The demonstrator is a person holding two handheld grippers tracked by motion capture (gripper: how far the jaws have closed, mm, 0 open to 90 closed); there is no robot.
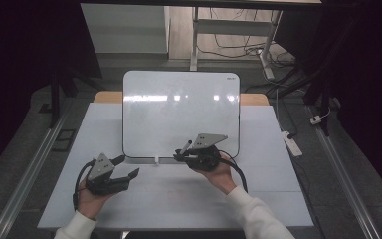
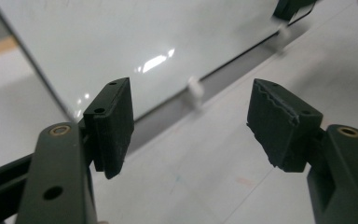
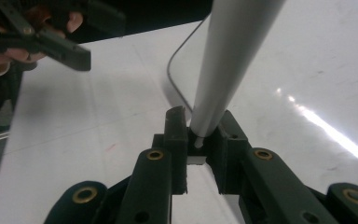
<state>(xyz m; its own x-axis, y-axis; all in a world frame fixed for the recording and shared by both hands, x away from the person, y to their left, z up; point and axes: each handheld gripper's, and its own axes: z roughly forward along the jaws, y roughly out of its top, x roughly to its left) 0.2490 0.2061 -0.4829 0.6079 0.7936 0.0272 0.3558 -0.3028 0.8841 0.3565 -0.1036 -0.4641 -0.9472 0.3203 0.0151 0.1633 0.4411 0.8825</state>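
A pale grey rectangular worktop carries a glossy white rectangular whiteboard at its centre. At the board's six o'clock edge, the right gripper has its fingers clamped on a slim white marker pen. At eight o'clock, the left gripper hovers with fingers apart. A small white cap lies between the two grippers.

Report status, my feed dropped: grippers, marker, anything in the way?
Right hand-held gripper shut on marker, over whiteboard's near edge. Left hand-held gripper open, nothing between jaws. Small white cap lies at board edge; path otherwise clear.
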